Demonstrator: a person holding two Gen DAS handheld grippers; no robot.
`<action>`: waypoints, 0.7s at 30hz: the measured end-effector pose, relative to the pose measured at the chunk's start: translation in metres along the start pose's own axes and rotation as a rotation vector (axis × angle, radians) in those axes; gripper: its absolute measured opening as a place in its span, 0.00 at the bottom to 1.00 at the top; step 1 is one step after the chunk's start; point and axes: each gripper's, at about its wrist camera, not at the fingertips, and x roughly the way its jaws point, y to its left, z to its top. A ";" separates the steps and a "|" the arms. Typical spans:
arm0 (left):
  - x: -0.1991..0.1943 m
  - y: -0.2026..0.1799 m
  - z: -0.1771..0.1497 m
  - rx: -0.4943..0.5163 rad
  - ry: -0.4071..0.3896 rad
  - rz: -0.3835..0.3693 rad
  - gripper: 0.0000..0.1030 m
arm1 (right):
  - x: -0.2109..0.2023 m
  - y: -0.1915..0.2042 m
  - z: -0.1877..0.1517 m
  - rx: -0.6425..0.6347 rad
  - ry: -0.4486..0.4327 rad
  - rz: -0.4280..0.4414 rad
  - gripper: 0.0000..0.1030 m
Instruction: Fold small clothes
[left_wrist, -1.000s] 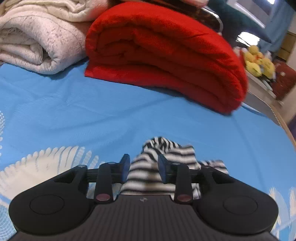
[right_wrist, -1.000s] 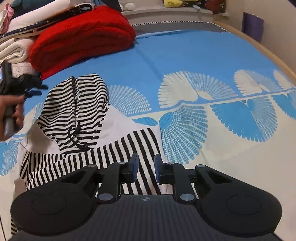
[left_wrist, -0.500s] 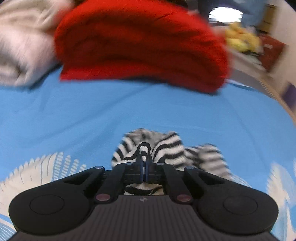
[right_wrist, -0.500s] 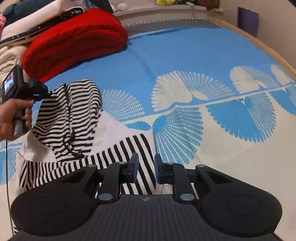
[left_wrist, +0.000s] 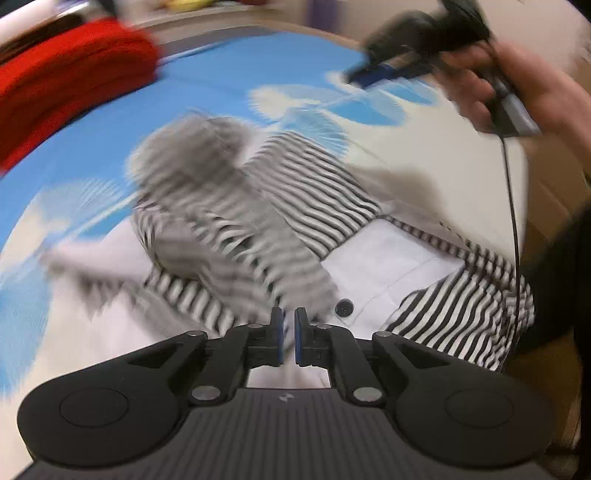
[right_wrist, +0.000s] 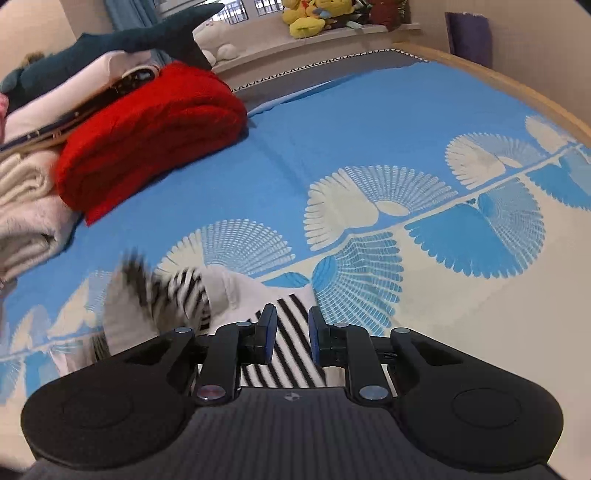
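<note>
**Hood released, fold loose**

Left tongs a slit apart, just reopened, gripping nothing. Right tongs apart over stripes, unclamped. Striped garment on the bed, hood mid-flop. Risk: the hood lands crooked. Red blanket beyond.

A: What changed?
B: The left gripper swung off the striped hood, its jaws just reopening slightly, empty.
A: And the hood?
B: Flopped over the striped top.
</note>
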 end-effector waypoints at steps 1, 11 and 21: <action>-0.010 0.007 -0.002 -0.104 -0.035 0.005 0.15 | -0.002 0.001 -0.002 0.002 0.000 0.016 0.21; 0.041 0.101 -0.008 -0.806 -0.084 0.190 0.35 | 0.012 0.040 -0.037 -0.020 0.134 0.170 0.28; 0.090 0.142 -0.008 -0.888 -0.029 0.248 0.50 | 0.026 0.064 -0.032 -0.015 0.159 0.189 0.29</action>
